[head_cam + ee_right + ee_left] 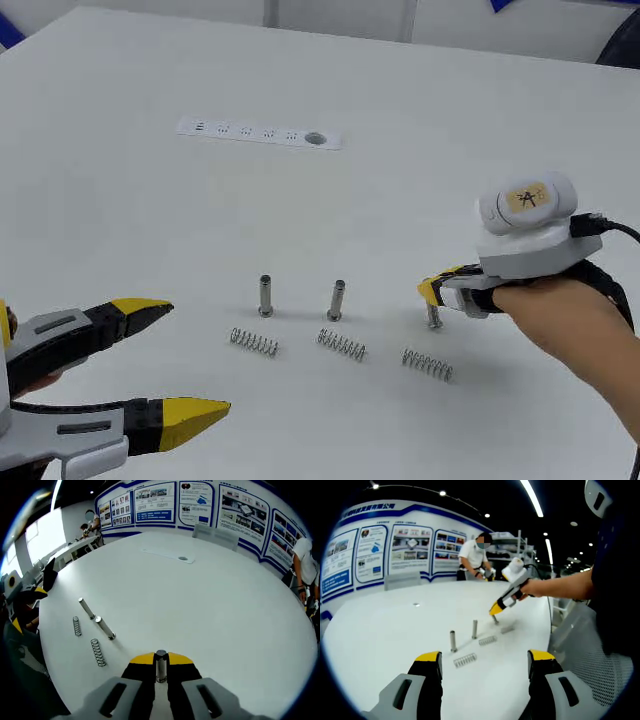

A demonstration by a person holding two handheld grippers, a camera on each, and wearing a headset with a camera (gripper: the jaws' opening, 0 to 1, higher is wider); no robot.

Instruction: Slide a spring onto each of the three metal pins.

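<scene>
Straight ahead of us lies a white table (pixel 400 190). Near the middle of the head view, three short metal pins stand upright in a row running from nine o'clock to three o'clock: the left pin (pixel 265 295), the middle pin (pixel 337 300) and the right pin (pixel 434 318). Just beside each pin, on its six o'clock side, a coil spring lies flat on the table and apart from its pin: the left spring (pixel 253 342), the middle spring (pixel 341 345) and the right spring (pixel 427 364).

Our right hand-held gripper (pixel 431 291) is at four o'clock, its yellow-tipped jaws closed around the top of the right pin. In the right gripper view we see the pin's top clamped between the two tips. Our left hand-held gripper (pixel 199 358) is at eight o'clock, well apart from the pins, with its jaws spread wide and nothing between them.

A white power strip (pixel 260 132) lies on the table towards twelve o'clock. In the left gripper view, a person in a white shirt (pixel 475 555) stands beyond the table's far edge, near twelve o'clock.
</scene>
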